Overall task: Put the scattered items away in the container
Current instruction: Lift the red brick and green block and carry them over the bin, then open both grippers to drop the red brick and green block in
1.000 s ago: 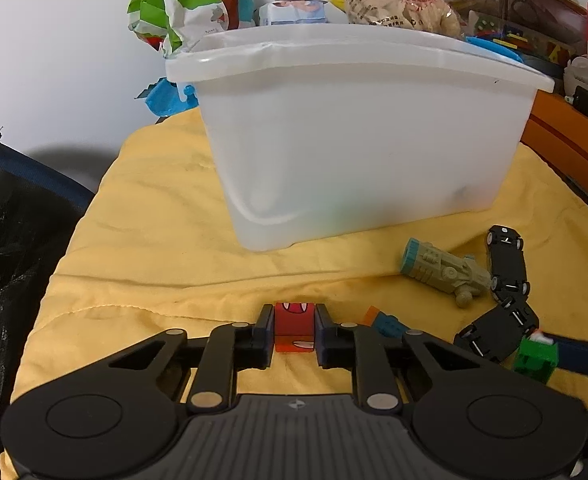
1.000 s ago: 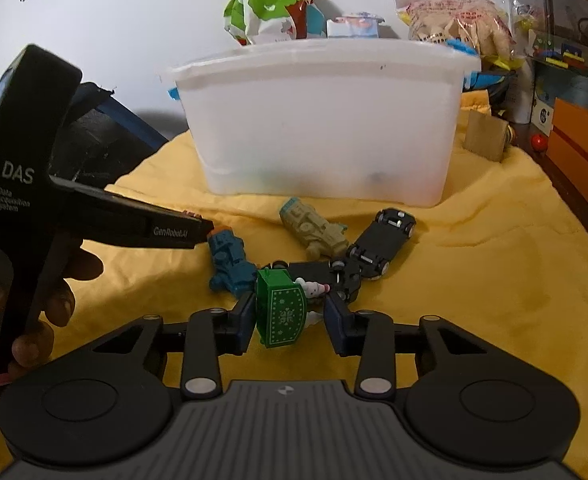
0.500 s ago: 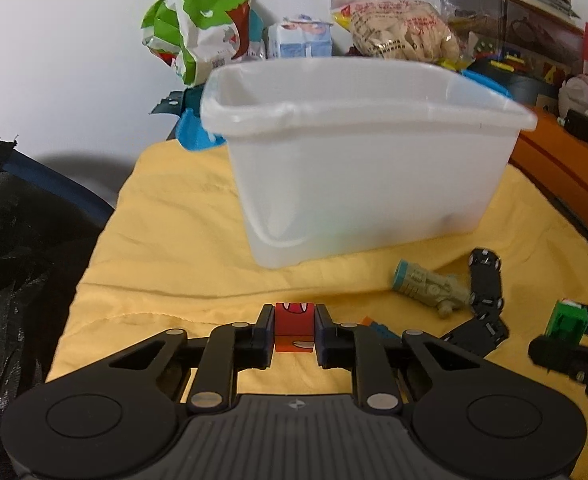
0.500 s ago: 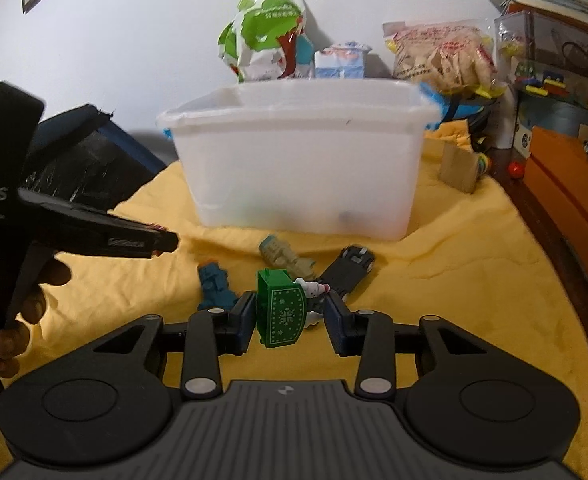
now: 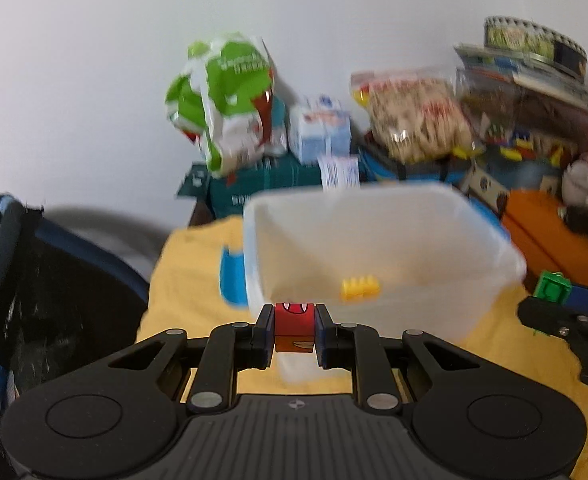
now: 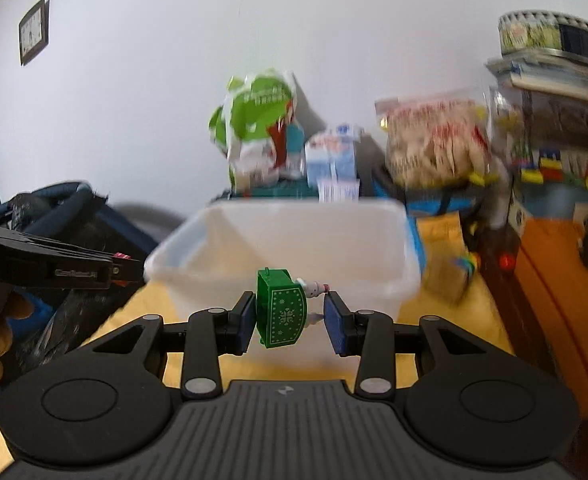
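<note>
My left gripper (image 5: 294, 330) is shut on a small red block (image 5: 294, 319) with a white toothy mouth, held just over the near rim of the translucent white bin (image 5: 489, 236). A yellow brick (image 5: 359, 289) lies inside the bin. My right gripper (image 6: 288, 316) is shut on a green toy (image 6: 281, 307) with snowflake print and a small white figure on its right side, raised in front of the bin (image 6: 407, 248). In the left wrist view the right gripper (image 5: 553, 300) with the green toy shows at the right edge. The left gripper (image 6: 128, 270) reaches in from the left in the right wrist view.
The bin stands on a yellow cloth (image 5: 190, 280). Behind it sit a green and white bag (image 5: 226, 100), a small blue and white carton (image 5: 319, 128) and a bag of snacks (image 5: 413, 120). A dark mesh frame (image 5: 34, 272) lies left; an orange wooden cabinet (image 6: 553, 280) stands right.
Both grippers have risen from the cloth with their toys, up to the level of the bin's rim. The bin's inside now shows, and the toy cars and figures on the cloth have dropped out of view.
</note>
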A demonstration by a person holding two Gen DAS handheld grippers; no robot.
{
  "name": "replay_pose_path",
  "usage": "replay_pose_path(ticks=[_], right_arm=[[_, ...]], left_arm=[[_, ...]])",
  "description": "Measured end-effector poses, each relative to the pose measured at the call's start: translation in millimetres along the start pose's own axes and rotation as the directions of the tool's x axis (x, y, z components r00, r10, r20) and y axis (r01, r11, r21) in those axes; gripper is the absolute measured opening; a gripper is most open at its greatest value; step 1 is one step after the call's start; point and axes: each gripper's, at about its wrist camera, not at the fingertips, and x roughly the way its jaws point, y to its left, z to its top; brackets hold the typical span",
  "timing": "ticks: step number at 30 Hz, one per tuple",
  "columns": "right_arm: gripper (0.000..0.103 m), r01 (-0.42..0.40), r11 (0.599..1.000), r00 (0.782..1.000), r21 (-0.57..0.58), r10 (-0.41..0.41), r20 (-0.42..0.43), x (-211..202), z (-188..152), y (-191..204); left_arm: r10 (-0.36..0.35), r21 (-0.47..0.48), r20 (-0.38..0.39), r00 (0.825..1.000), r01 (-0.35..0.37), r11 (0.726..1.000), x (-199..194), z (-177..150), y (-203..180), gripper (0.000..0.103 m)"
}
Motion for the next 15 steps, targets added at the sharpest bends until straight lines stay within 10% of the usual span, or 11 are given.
replay_pose_path(ticks=[13, 15], right_arm=[[0.043, 0.042, 0.999, 0.992, -0.032, -0.045, -0.118, 83, 34, -27], [0.075, 0.064, 0.998, 0.988, -0.014, -0.066, -0.137, 89, 33, -31]], left_arm=[[0.017, -0.010, -0.063, 0.998, -0.018, 1.000, 55, 31, -4, 0.030], [0.020, -0.025, -0.071, 0.997, -0.022, 0.999, 61, 31, -4, 0.042]])
